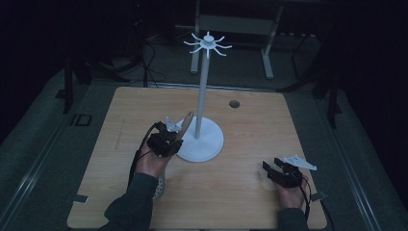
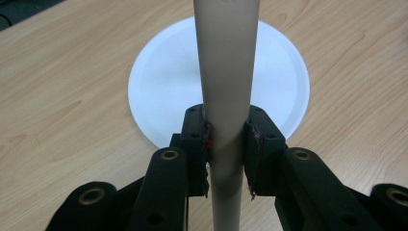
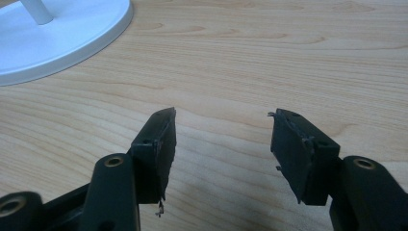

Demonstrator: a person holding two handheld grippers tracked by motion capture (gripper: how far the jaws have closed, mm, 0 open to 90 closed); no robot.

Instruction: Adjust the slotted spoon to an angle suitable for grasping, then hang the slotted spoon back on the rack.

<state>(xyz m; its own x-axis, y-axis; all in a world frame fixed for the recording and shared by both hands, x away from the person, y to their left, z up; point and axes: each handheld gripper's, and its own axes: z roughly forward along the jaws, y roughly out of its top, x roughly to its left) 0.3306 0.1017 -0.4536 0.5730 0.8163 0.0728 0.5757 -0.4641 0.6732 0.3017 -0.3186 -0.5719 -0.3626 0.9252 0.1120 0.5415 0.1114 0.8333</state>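
A white stand [image 1: 201, 91] rises from a round base [image 1: 211, 144] in the middle of the wooden table [image 1: 250, 130], with a ring of hooks [image 1: 208, 44] at its top. Just left of the pole, my left gripper [image 1: 174, 137] is shut on a beige rod-like handle [image 1: 185, 122] that tilts up toward the pole. In the left gripper view, the pads [image 2: 253, 139] press both sides of the beige handle [image 2: 226, 72], with the white base [image 2: 159, 82] behind it. My right gripper [image 1: 269, 169] rests low at the front right, open and with nothing between its jaws [image 3: 221, 118].
The stand's base [image 3: 57, 38] lies off to the upper left in the right gripper view. A small round hole [image 1: 234, 104] sits near the table's far edge. A pale object [image 1: 161, 188] lies under the left forearm. A metal frame [image 1: 231, 24] stands behind the table.
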